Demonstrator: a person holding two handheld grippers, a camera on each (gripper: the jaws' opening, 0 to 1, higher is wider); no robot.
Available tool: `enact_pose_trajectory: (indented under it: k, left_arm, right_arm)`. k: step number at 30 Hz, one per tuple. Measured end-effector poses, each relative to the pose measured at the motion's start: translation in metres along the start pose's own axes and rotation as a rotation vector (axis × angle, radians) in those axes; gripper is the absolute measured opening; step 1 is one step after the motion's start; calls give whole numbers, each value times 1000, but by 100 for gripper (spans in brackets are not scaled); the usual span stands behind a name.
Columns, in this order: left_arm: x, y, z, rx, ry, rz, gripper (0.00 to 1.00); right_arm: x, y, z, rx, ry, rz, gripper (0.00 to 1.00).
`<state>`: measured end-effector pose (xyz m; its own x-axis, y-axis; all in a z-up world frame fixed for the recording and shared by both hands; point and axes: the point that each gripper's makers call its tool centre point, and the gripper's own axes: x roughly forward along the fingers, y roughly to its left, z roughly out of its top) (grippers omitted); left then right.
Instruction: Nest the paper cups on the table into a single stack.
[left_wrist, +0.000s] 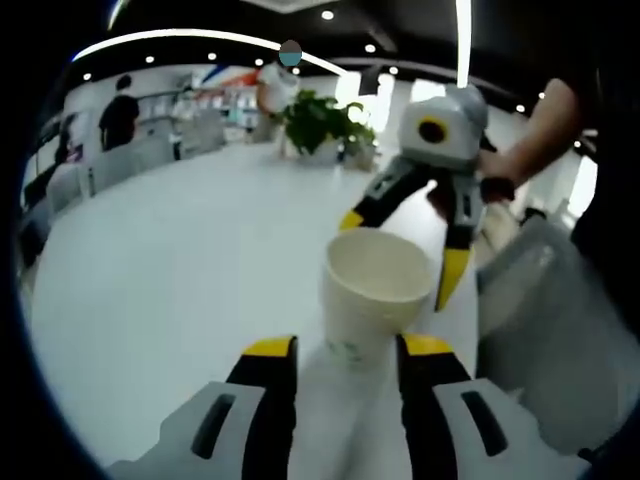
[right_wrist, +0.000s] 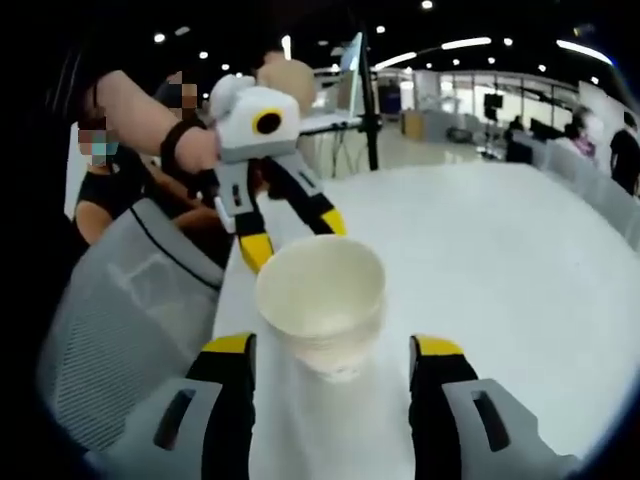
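White paper cup stands upright on the white table, mouth up, between both grippers. Left gripper jaws spread wide, flanking its base, not touching. Right gripper likewise parted either side. Likely both are lining up for a pinch; no second cup visible.

White paper cups nested upright on table.

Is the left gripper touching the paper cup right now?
Apart. In the left gripper view, white table shows between the paper cup and each jaw of the left gripper.
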<state>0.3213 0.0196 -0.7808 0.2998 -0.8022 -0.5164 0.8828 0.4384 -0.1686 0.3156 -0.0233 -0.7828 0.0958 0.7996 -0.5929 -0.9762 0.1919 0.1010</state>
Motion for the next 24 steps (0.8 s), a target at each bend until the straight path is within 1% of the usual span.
enact_pose_trajectory:
  k: [2, 4, 7, 10, 11, 16, 19, 24]
  left_arm:
    - [1, -2, 1, 7, 0, -12, 36]
    - [2, -4, 0, 20, 8, -21, 35]
    - [4, -7, 1, 42, 13, -38, 34]
    - [7, -11, 3, 31, 16, -52, 35]
    - [8, -12, 3, 39, 16, -56, 35]
    - [10, -16, 2, 52, 16, -83, 31]
    - [10, -15, 2, 50, 16, -79, 31]
    - [11, -15, 2, 91, 24, -75, 29]
  right_arm:
    - [1, 0, -1, -15, 13, 5, 56]
    - [2, 1, 0, -25, 10, 14, 55]
    - [3, 4, 0, -44, 16, 34, 49]
    - [4, 6, -1, -66, 30, 54, 43]
    - [4, 5, -1, -72, 29, 51, 42]
    - [7, 3, 0, -73, 33, 53, 41]
    - [8, 1, 0, -71, 35, 53, 41]
    - [8, 2, -1, -69, 34, 53, 40]
